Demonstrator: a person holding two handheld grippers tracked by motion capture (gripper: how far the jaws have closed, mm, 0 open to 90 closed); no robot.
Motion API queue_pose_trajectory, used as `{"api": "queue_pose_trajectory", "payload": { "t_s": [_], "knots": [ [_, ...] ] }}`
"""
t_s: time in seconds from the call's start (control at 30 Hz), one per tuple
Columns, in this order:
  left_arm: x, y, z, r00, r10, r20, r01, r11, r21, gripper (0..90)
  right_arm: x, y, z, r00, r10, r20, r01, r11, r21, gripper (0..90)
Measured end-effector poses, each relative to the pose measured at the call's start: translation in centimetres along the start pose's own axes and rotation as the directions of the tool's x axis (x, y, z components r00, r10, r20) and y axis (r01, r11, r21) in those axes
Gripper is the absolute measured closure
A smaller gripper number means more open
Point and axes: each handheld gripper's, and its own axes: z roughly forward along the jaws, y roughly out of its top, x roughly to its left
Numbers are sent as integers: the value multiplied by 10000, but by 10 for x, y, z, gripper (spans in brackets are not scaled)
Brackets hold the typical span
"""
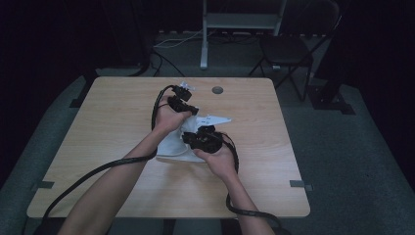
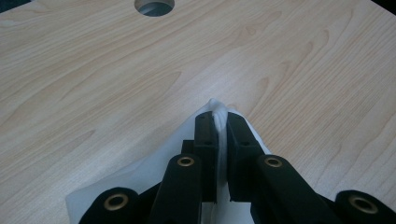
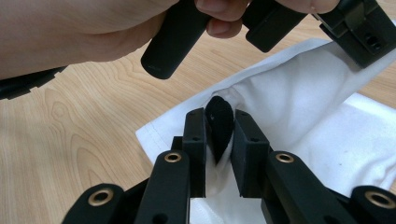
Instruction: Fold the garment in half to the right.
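A white cloth lies crumpled at the middle of the wooden table. My left gripper is at the cloth's far side. In the left gripper view it is shut on a thin bunched edge of the cloth, lifted just off the wood. My right gripper is over the near part of the cloth. In the right gripper view it is shut on a fold of the cloth, with a small black piece pinched between the jaws. The left hand holds its gripper above.
A round cable hole sits in the table beyond the cloth. Black cables trail from both grippers off the near edge. A dark chair and a white stand are behind the table.
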Motion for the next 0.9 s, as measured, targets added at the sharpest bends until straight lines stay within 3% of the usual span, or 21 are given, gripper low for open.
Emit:
{"api": "queue_pose_trajectory", "payload": {
  "t_s": [0.9],
  "knots": [
    [-2,-4,11,10000,28,-6,-28,9999,145,846,-6,-10,0,9999,120,27,-120,9998,126,775]
  ]
}}
